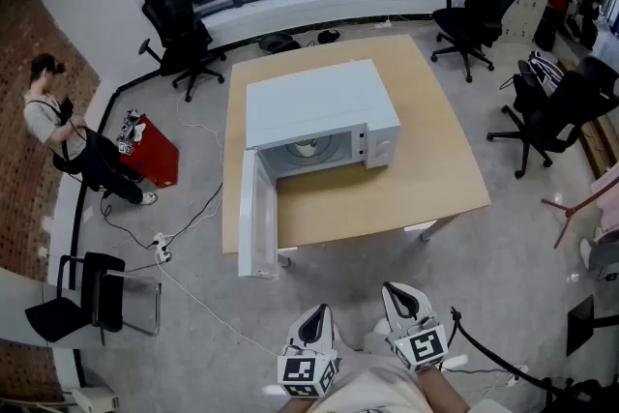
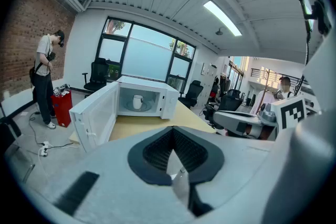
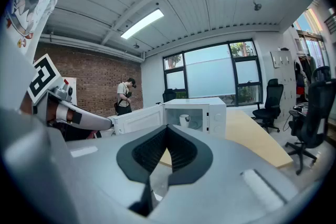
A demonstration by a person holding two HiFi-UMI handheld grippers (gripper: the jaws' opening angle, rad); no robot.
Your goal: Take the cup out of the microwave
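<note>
A white microwave (image 1: 319, 106) stands on the wooden table (image 1: 426, 179), its door (image 1: 257, 218) swung open toward the table's near left corner. Inside, on the turntable, sits a white cup (image 1: 308, 148), upright; the cup (image 2: 137, 102) also shows in the left gripper view and the cup (image 3: 184, 120) in the right gripper view. Both grippers hover low and close to my body, well short of the table. My left gripper (image 1: 317, 312) is shut with nothing in it, and so is my right gripper (image 1: 397, 290). Each points toward the open microwave (image 2: 157, 93).
Several black office chairs (image 1: 479, 10) ring the table. A person (image 1: 53, 126) stands at the left by the brick wall, near a red box (image 1: 150, 150). A black chair (image 1: 92, 295) and cables (image 1: 189, 227) lie on the floor at my left.
</note>
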